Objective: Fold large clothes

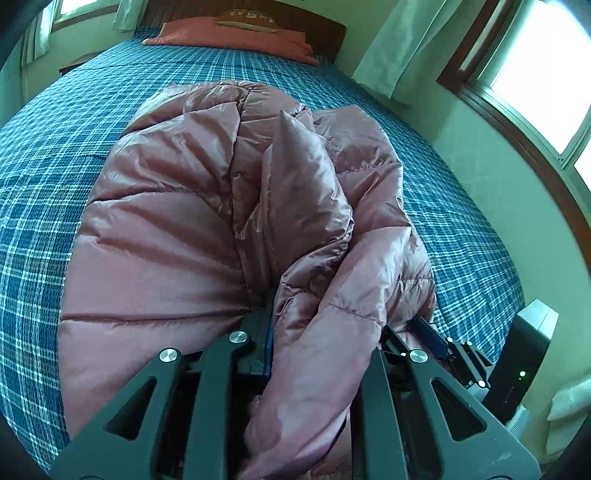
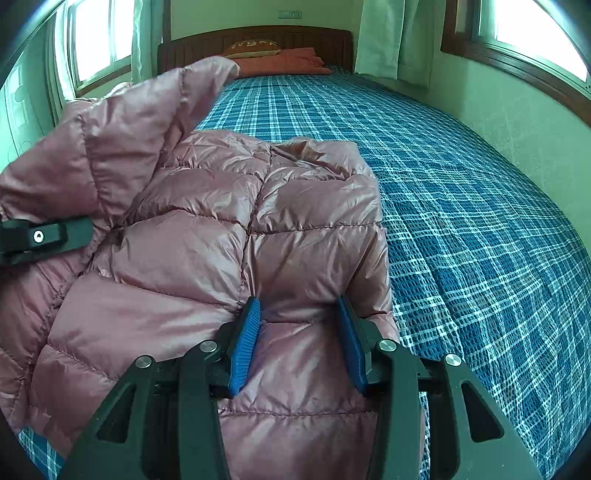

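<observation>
A pink quilted puffer jacket (image 2: 207, 229) lies on the blue plaid bed (image 2: 461, 221). In the left wrist view the jacket (image 1: 177, 236) fills the middle, and my left gripper (image 1: 332, 339) holds a thick bunch of its fabric between the fingers, which the fabric mostly hides. In the right wrist view that gripper (image 2: 48, 236) shows at the left edge, lifting a raised flap of the jacket. My right gripper (image 2: 301, 332) is open, its blue pads (image 2: 245, 343) straddling the jacket's near right edge, pressed against the fabric.
An orange folded blanket (image 2: 284, 61) and a pillow (image 2: 255, 46) lie by the wooden headboard (image 2: 258, 35). A green wall with windows runs along the bed's right side. A dark box-like device (image 1: 521, 365) stands off the bed's near right corner.
</observation>
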### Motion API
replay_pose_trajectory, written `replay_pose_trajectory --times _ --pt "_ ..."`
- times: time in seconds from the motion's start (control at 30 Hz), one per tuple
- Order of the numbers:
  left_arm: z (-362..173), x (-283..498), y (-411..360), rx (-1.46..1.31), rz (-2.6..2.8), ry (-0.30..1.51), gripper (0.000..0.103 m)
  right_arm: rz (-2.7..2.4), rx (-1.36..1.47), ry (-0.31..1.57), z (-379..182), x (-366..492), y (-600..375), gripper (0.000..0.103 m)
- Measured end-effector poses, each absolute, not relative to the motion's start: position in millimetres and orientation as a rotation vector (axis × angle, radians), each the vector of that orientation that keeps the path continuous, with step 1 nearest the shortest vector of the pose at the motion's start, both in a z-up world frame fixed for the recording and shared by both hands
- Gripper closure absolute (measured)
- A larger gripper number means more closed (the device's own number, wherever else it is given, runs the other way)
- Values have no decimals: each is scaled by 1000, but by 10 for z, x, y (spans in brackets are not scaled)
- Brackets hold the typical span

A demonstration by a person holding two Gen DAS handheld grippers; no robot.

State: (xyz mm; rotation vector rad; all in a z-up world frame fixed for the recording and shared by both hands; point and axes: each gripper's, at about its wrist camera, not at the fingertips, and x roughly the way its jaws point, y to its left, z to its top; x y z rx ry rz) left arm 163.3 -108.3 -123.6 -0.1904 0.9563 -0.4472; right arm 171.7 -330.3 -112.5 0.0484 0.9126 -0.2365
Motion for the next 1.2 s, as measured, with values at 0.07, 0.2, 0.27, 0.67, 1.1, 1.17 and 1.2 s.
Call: replay_pose_trajectory --times 0.07,0.2,0.27,0.67,1.1,1.17,1.2 --pt "-1231 1623 -1079 -202 -455 961 88 -239 54 918 -1116 1732 -3311 60" --pt "-1172 1579 -1072 -225 -483 967 77 -244 65 930 -1103 1747 -3327 60" --pt "-1104 1539 -1038 -259 -510 965 67 -249 63 937 -1097 1764 -3330 60" --pt "-539 1230 -424 -444 -618 837 42 -270 78 947 -1061 1788 -3371 55" --pt "-1561 1580 670 -816 -219 947 41 -224 241 913 -833 1790 -3544 54" --pt "-1625 1587 685 -868 -229 942 41 -197 310 889 -761 1789 -3591 50" --pt "-1642 1592 679 -888 -240 935 41 -182 349 872 -727 1785 -3612 46"
